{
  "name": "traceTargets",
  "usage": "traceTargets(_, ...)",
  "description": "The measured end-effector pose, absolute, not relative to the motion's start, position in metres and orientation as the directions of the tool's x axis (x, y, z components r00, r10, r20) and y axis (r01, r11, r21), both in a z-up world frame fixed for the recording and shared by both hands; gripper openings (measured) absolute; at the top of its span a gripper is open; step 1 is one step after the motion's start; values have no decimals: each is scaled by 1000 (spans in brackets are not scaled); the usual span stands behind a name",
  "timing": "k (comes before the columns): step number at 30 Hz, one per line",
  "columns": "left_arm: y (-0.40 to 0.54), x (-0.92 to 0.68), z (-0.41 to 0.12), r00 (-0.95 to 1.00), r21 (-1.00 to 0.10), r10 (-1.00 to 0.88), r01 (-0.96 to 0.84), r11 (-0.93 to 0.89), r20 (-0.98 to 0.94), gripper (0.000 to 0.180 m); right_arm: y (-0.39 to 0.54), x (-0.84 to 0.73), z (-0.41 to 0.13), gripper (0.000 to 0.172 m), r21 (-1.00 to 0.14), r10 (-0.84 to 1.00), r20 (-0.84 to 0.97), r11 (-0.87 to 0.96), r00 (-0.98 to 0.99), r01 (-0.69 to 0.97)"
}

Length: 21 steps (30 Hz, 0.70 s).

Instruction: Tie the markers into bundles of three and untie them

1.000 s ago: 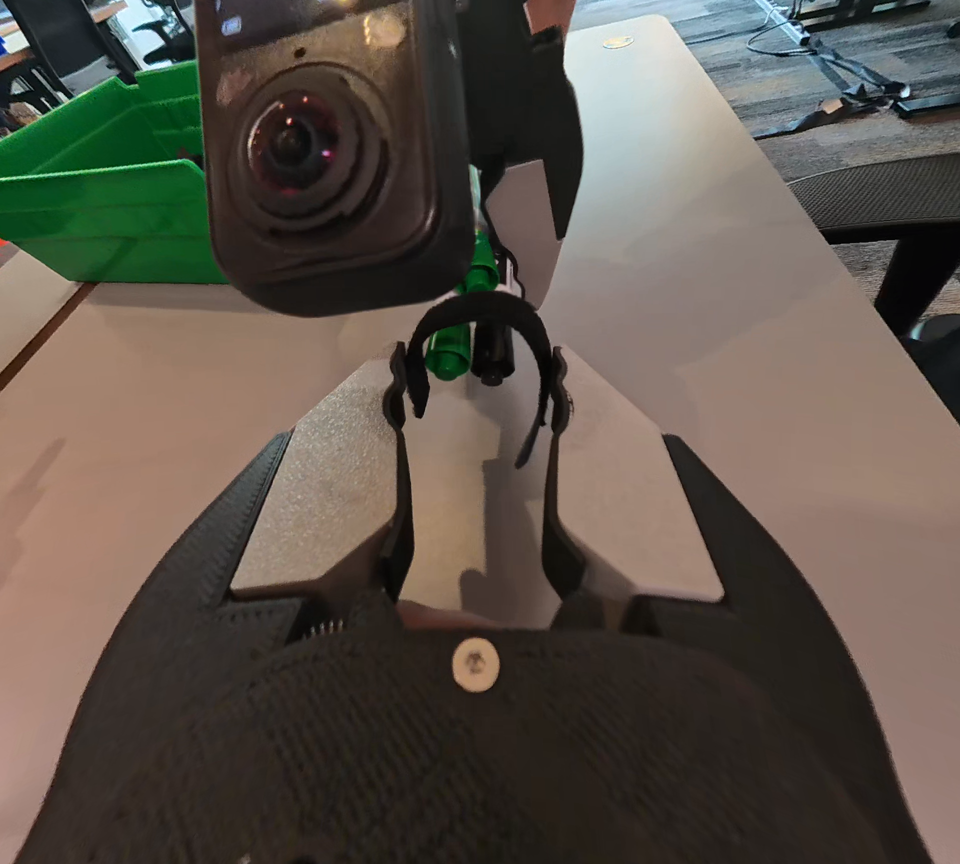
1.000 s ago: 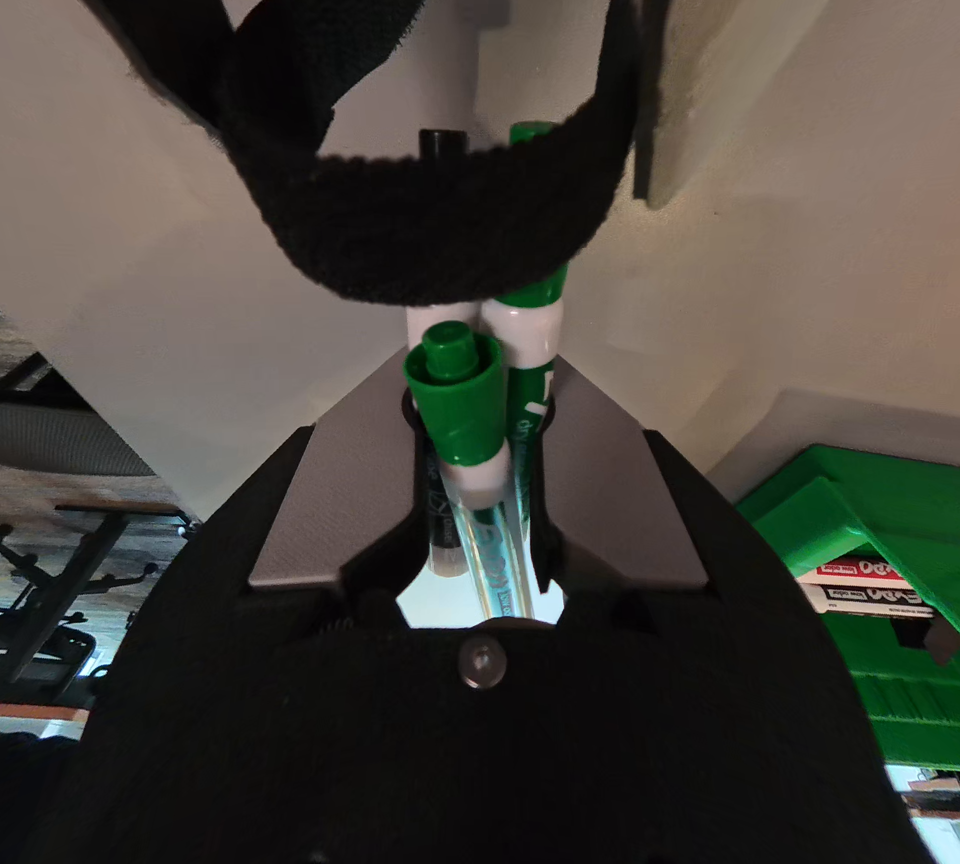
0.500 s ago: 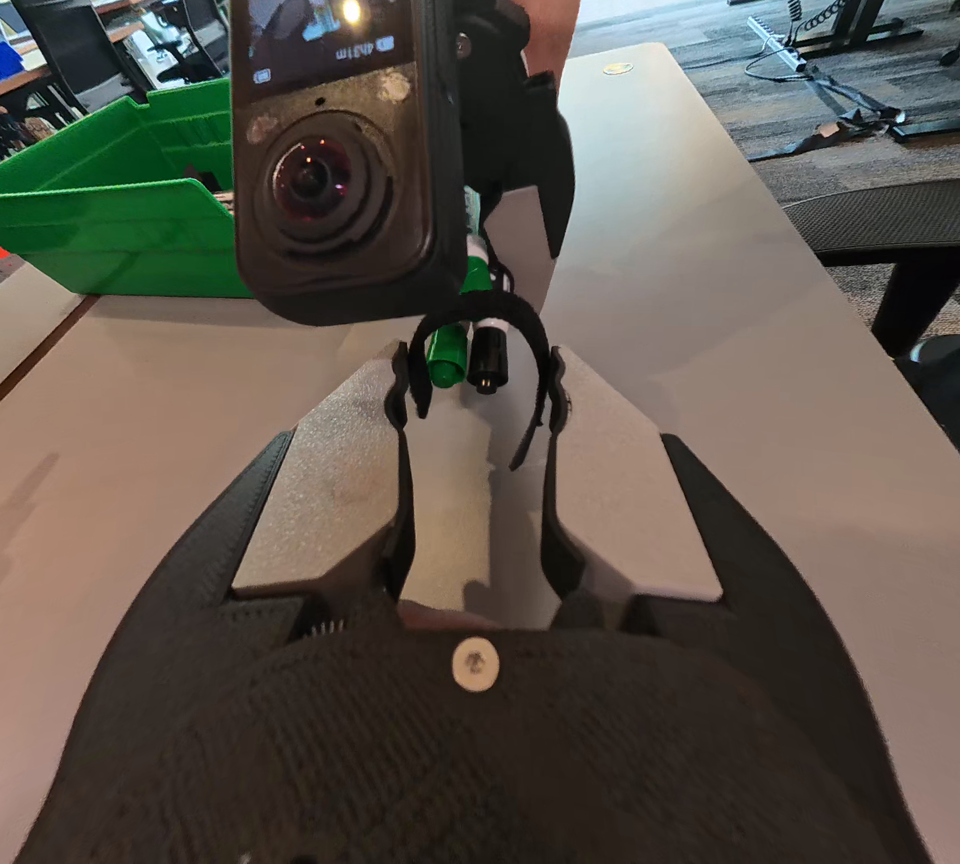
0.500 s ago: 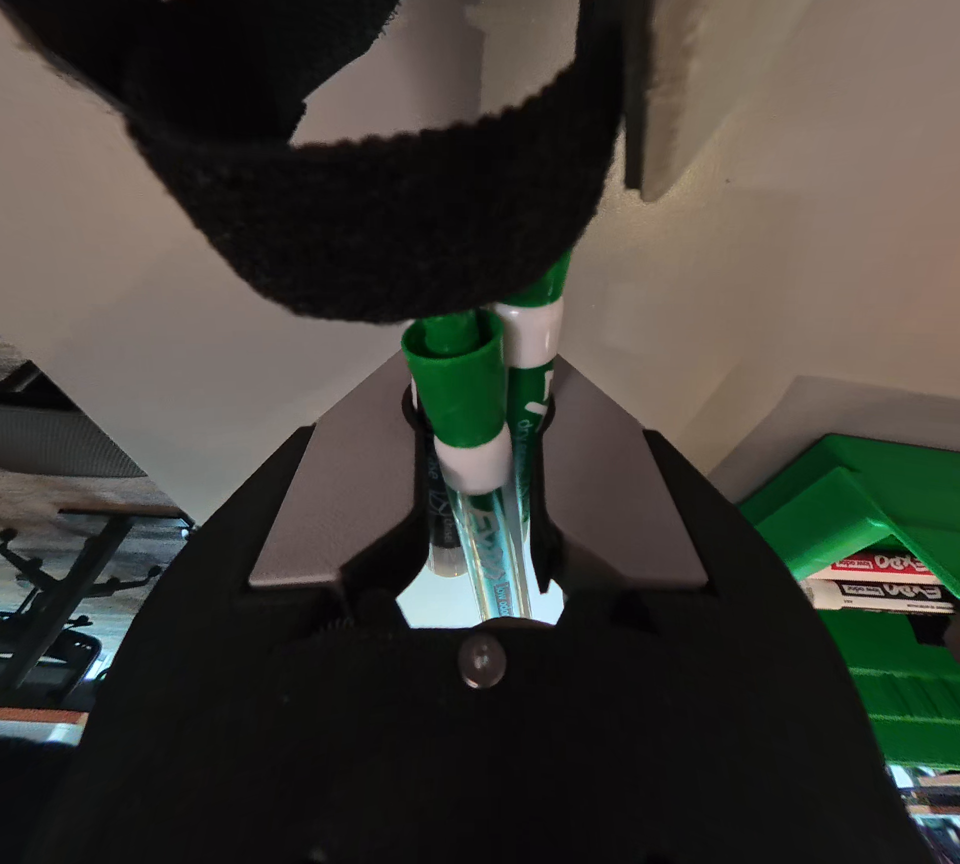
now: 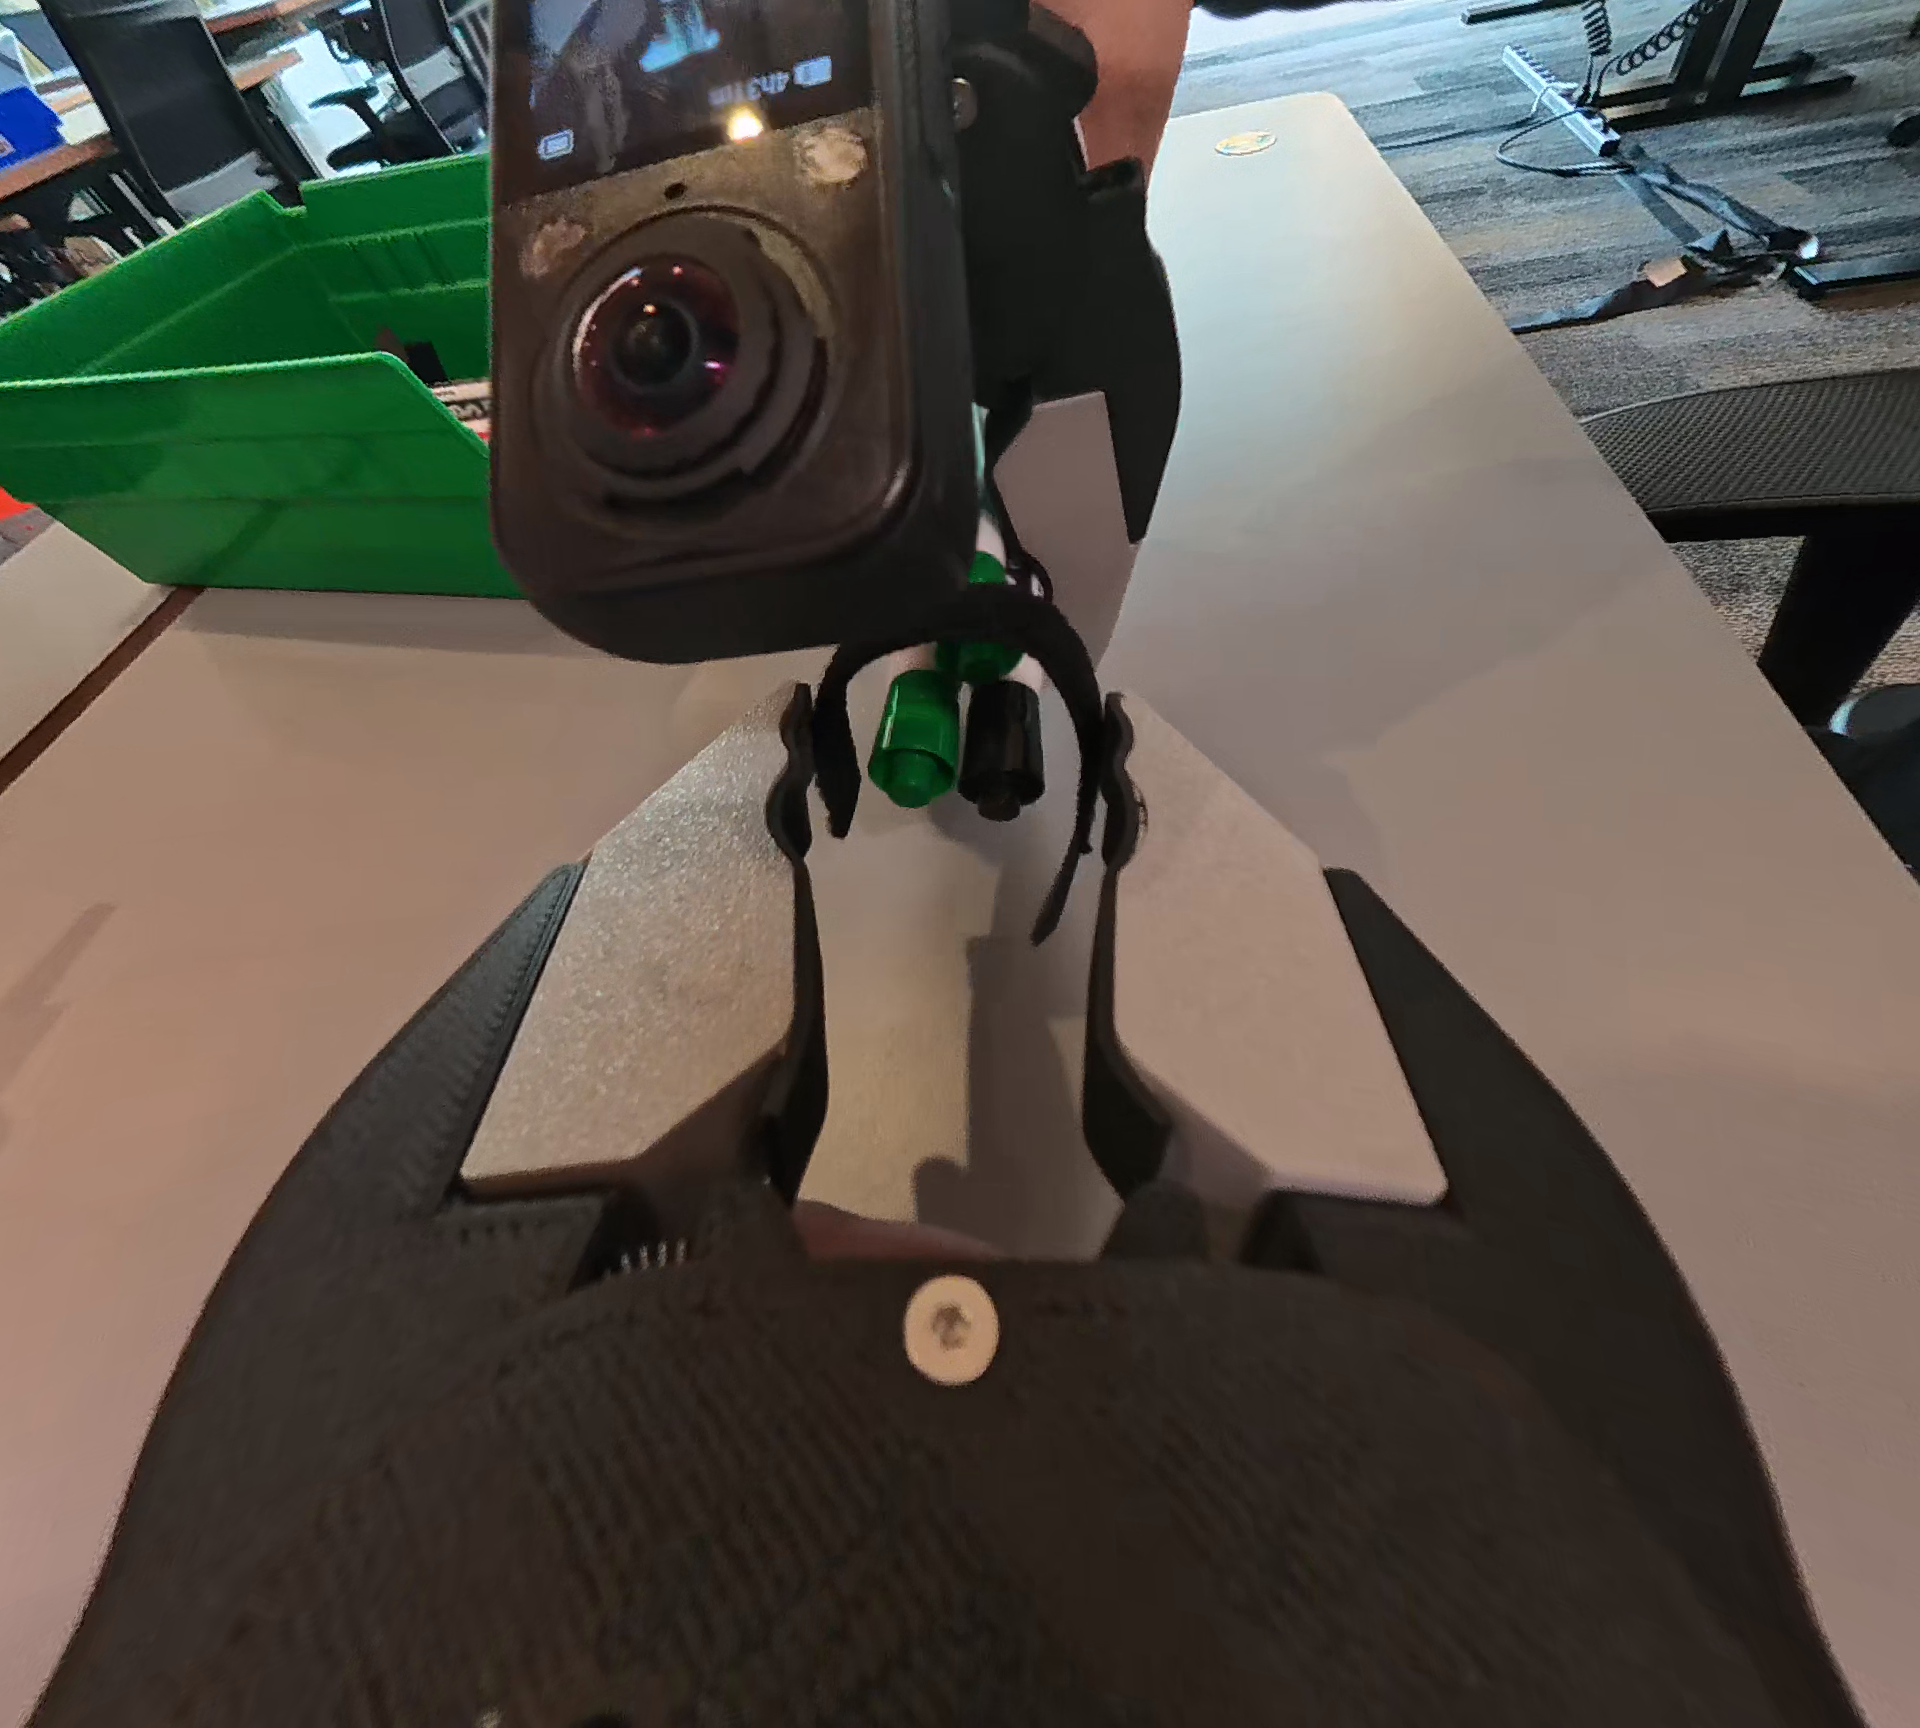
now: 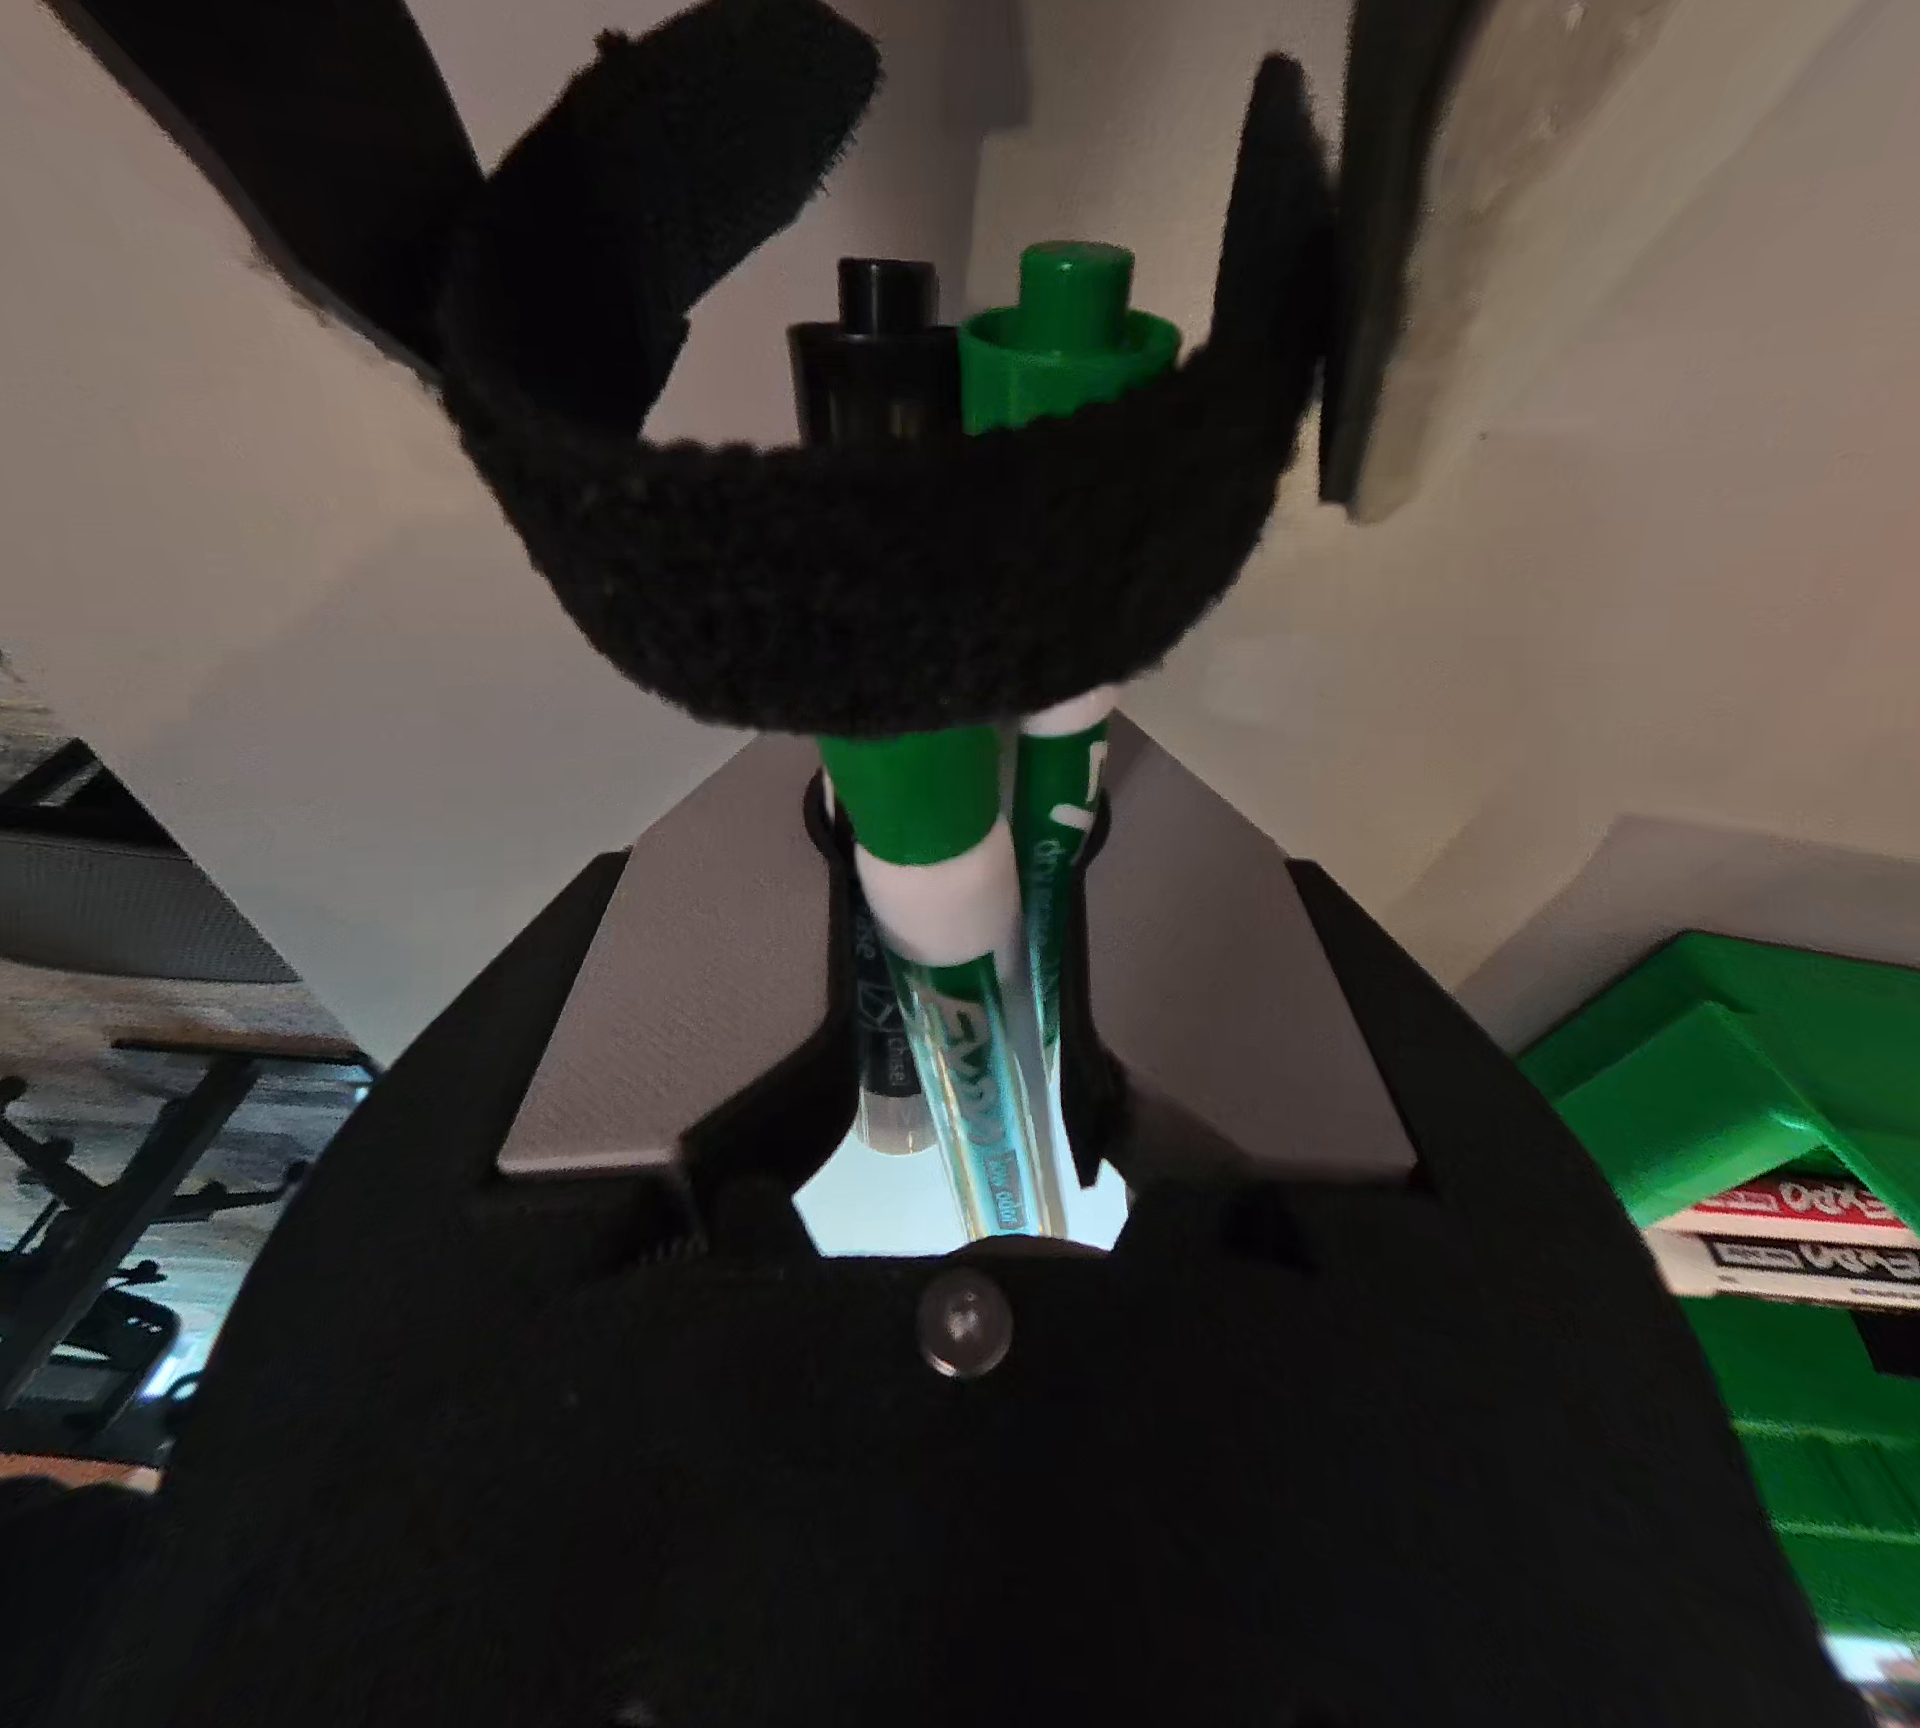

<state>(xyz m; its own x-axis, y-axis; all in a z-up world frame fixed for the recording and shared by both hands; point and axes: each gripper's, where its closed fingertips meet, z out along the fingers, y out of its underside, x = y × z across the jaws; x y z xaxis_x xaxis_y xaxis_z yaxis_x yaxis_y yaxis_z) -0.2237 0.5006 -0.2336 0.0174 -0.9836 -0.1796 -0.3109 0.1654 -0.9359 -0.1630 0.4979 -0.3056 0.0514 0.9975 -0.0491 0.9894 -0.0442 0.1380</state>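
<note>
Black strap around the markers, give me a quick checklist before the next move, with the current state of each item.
1. Right tongs clamped on the markers: ok.
2. Three markers together, two green, one black: ok.
3. Strap looped around the markers: ok.
4. Strap ends pressed by the left tongs fingertips: ok.
5. Strap fastened shut: not ok, tail hangs free.
6. Green bin out of the way: ok.
</note>
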Motion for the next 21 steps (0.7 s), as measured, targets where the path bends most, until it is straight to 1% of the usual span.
traceTargets(4, 499, -221, -232, 19, -941, -983, -295, 167, -180, 53, 499, -160, -306, 37, 163, 998, -43, -40, 47, 986)
traceTargets(21, 494, -212, -229, 24, -945, -981, -272, 181, -194, 55, 495, -176, -296, 37, 92, 998, -55, -28, 33, 995)
